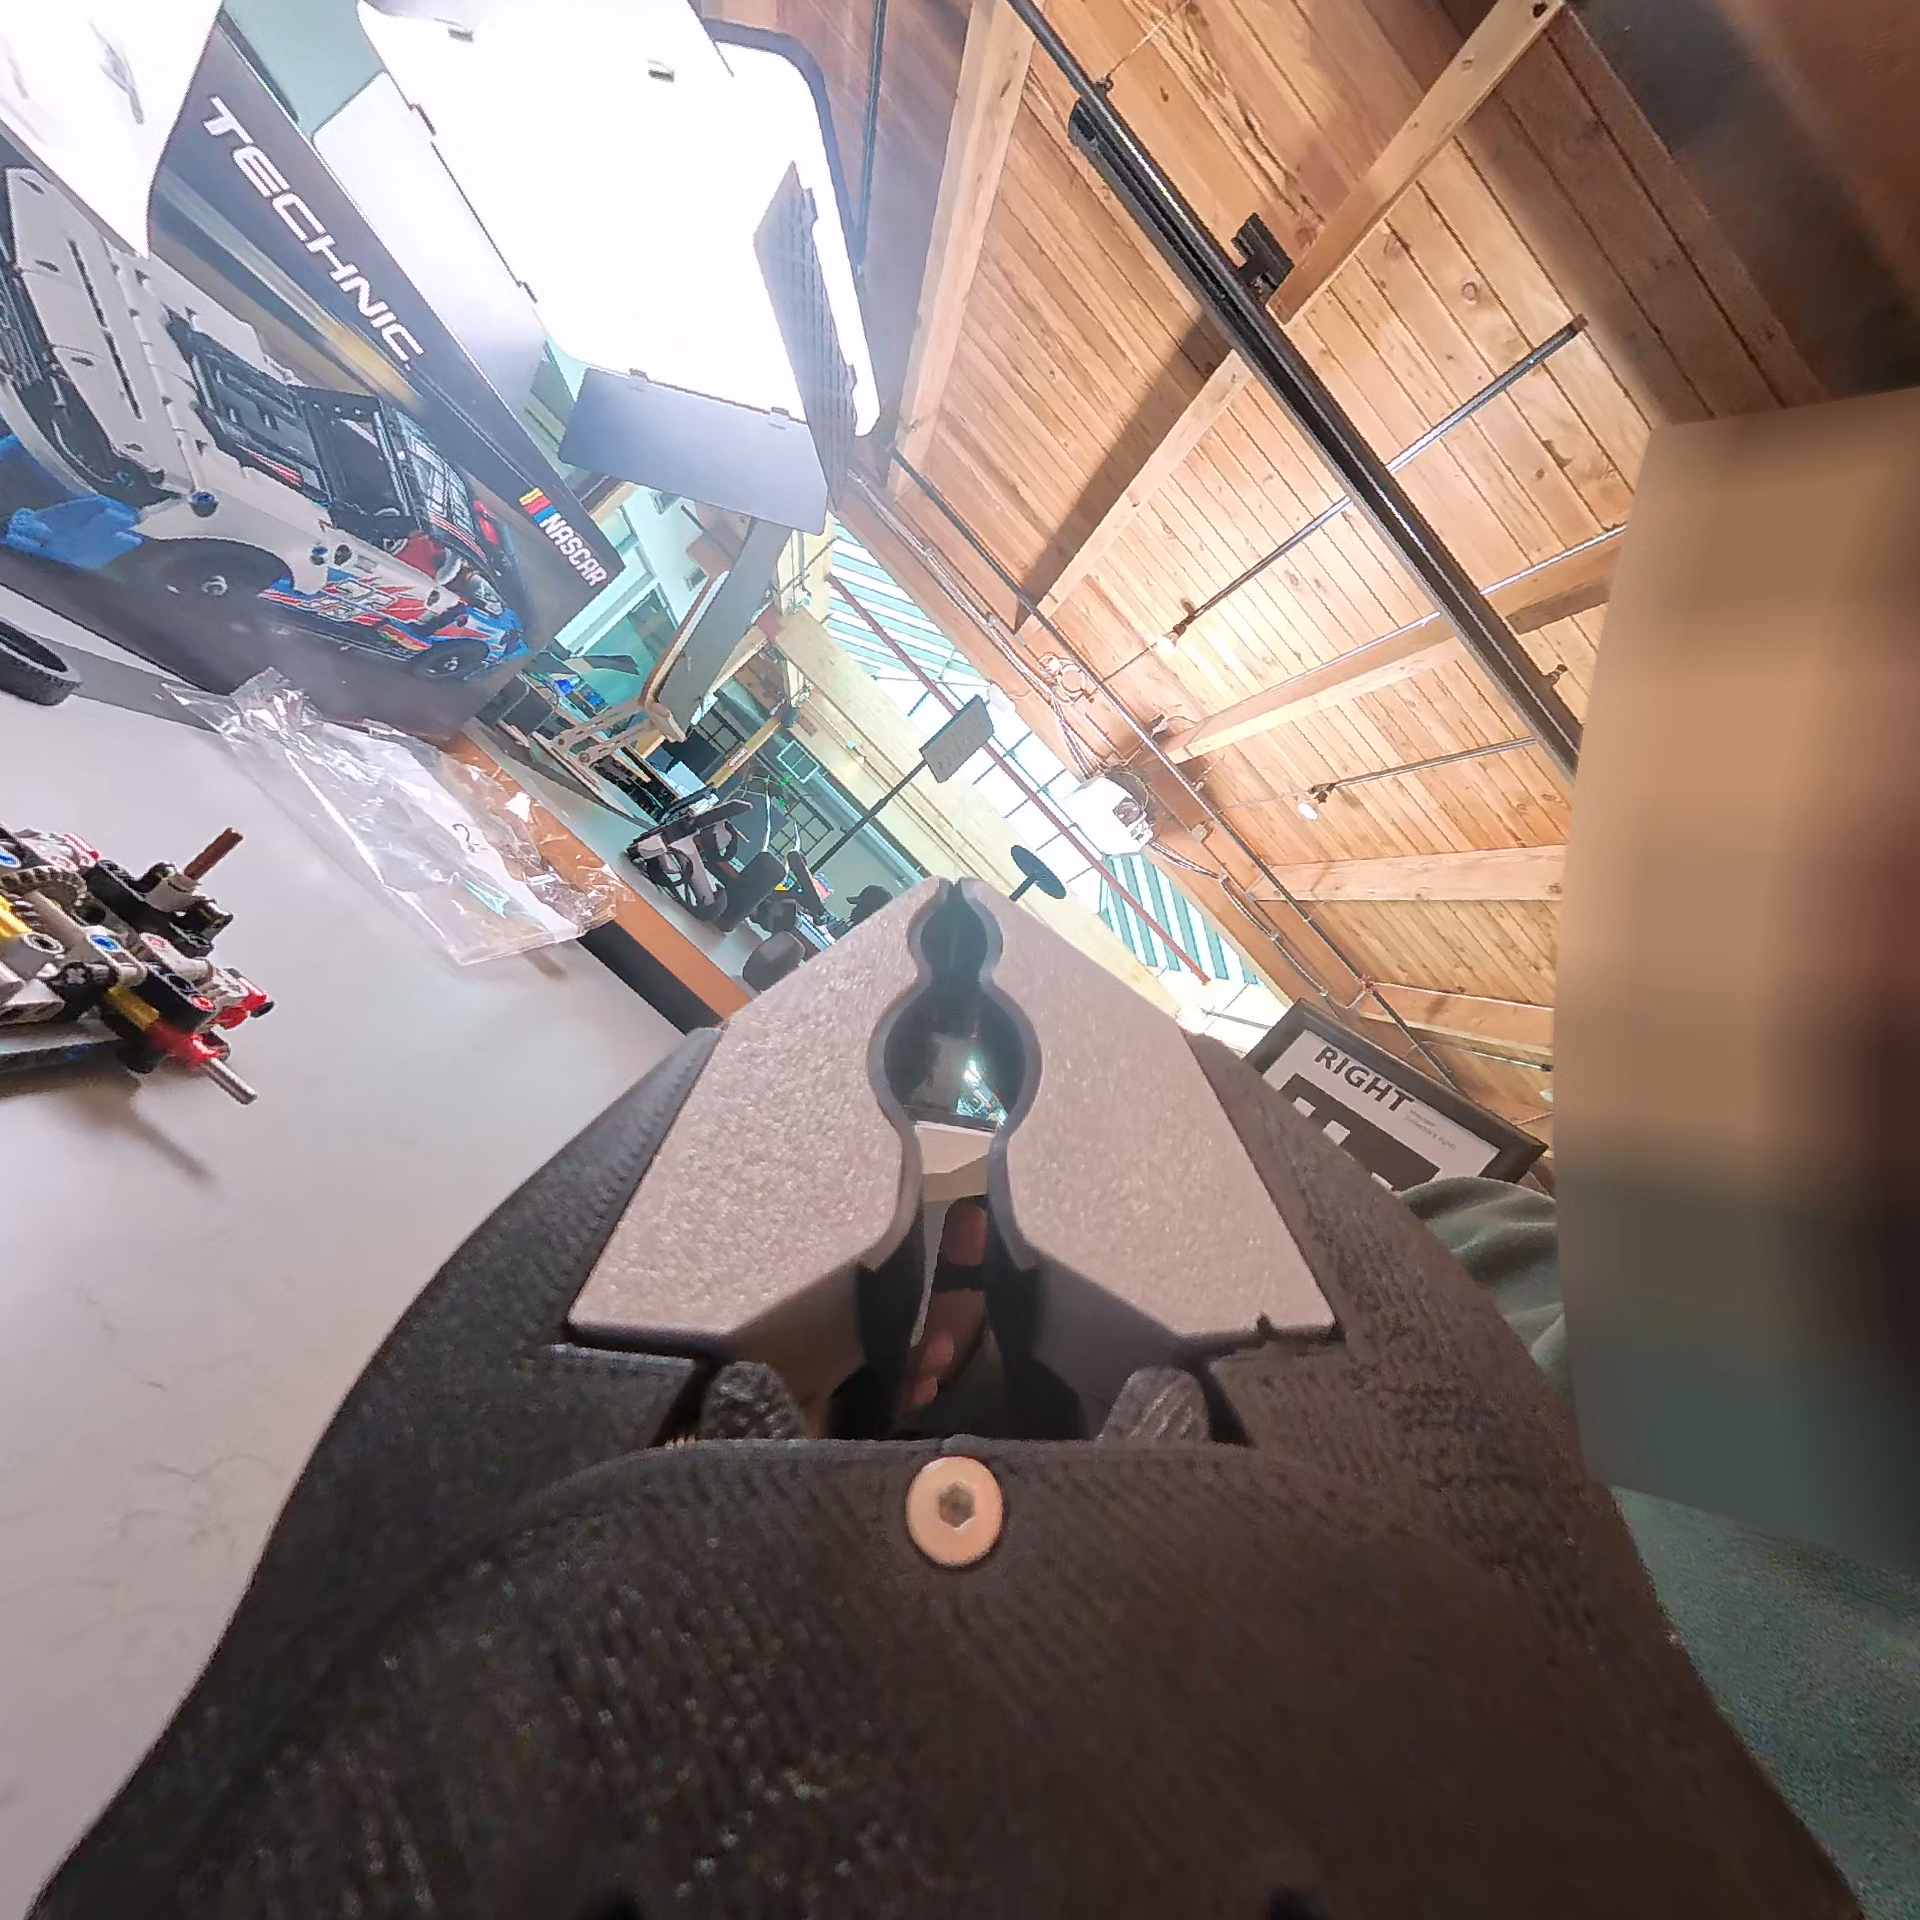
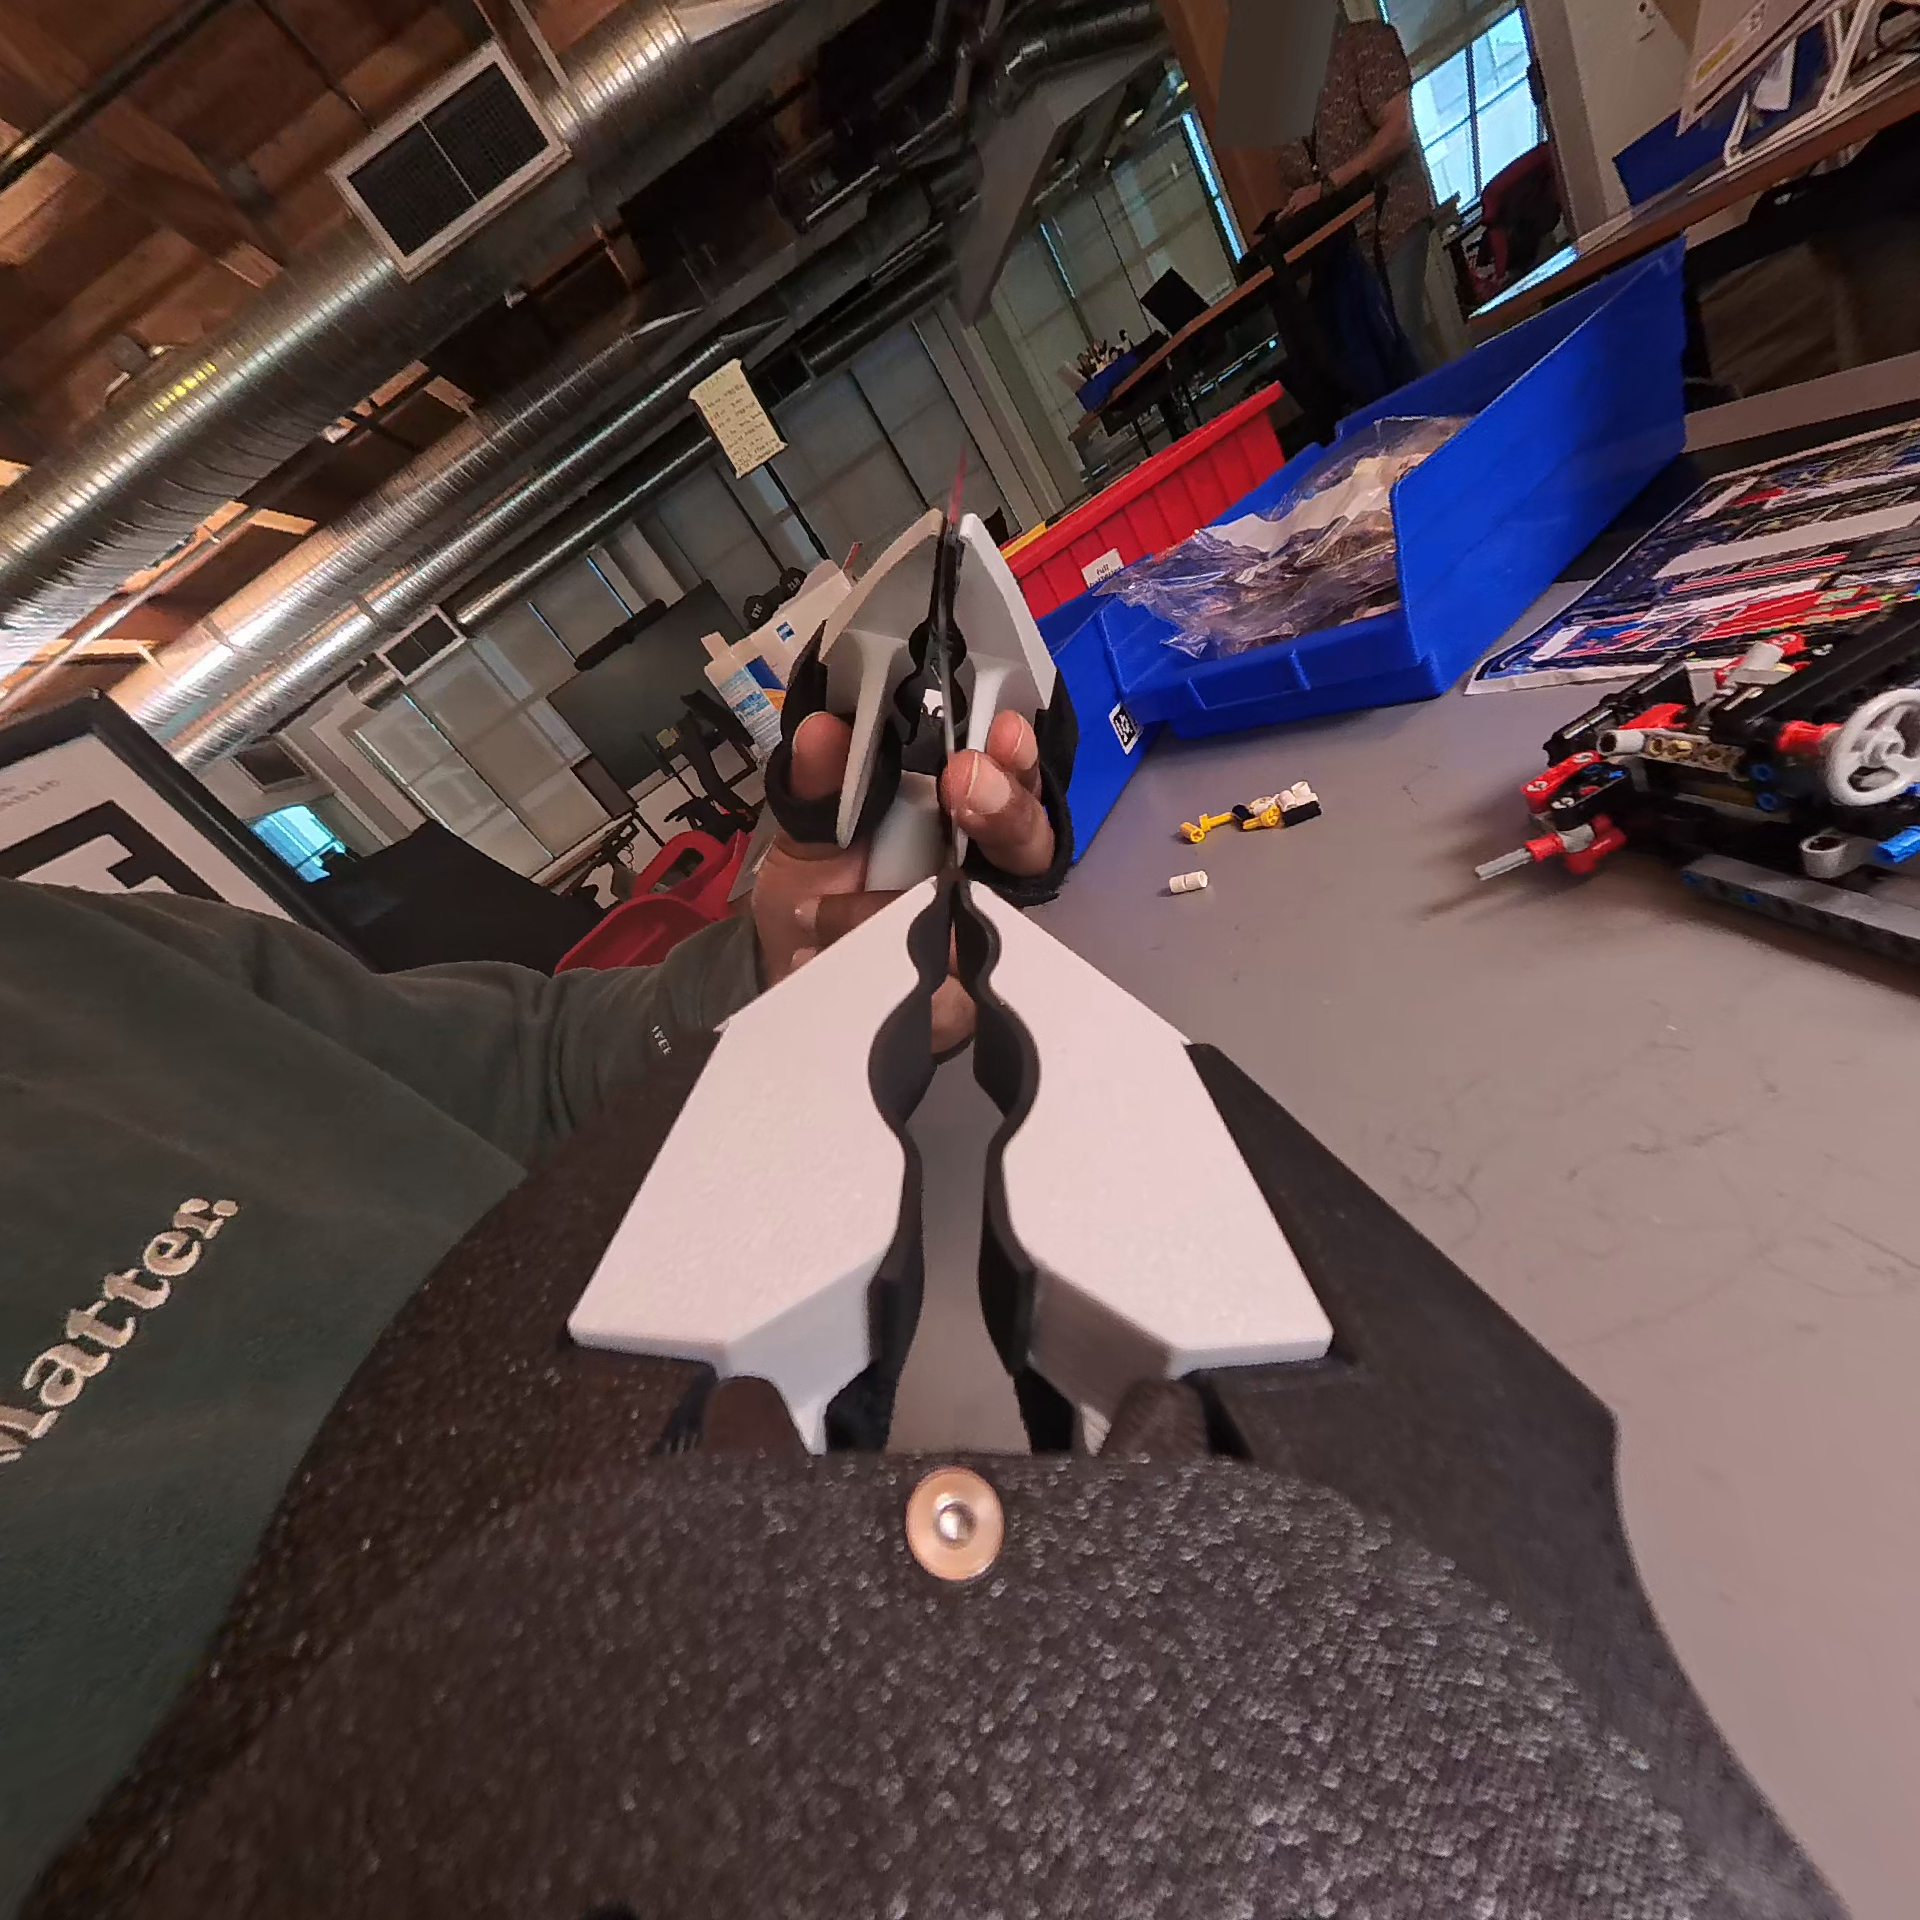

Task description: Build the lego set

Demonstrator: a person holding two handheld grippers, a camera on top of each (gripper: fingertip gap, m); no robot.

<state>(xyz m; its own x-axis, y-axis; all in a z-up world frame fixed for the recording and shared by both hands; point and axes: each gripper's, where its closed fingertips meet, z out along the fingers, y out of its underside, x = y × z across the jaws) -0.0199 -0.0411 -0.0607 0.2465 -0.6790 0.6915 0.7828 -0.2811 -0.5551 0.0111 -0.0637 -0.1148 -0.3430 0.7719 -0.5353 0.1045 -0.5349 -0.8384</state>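
The part-built Lego car chassis (image 1: 114, 956), black with red, yellow and white parts, stands on the grey table (image 1: 312, 1247) at the left; it also shows in the right wrist view (image 2: 1745, 748) at the right. My left gripper (image 1: 956, 891) is raised off the table with its jaws together. In the right wrist view it (image 2: 948, 540) is held up in a hand, and a thin red piece (image 2: 958, 480) sticks out of its tip. My right gripper (image 2: 940, 888) is shut with nothing seen in it, pointing at the base of the left one.
The Lego box (image 1: 312, 416), a clear plastic bag (image 1: 395, 810) and a black tyre (image 1: 31, 665) lie at the far left. A blue bin (image 2: 1538, 488) of bags, a red bin (image 2: 1164, 488), the instruction booklet (image 2: 1766, 561) and loose small pieces (image 2: 1257, 816) are on the table.
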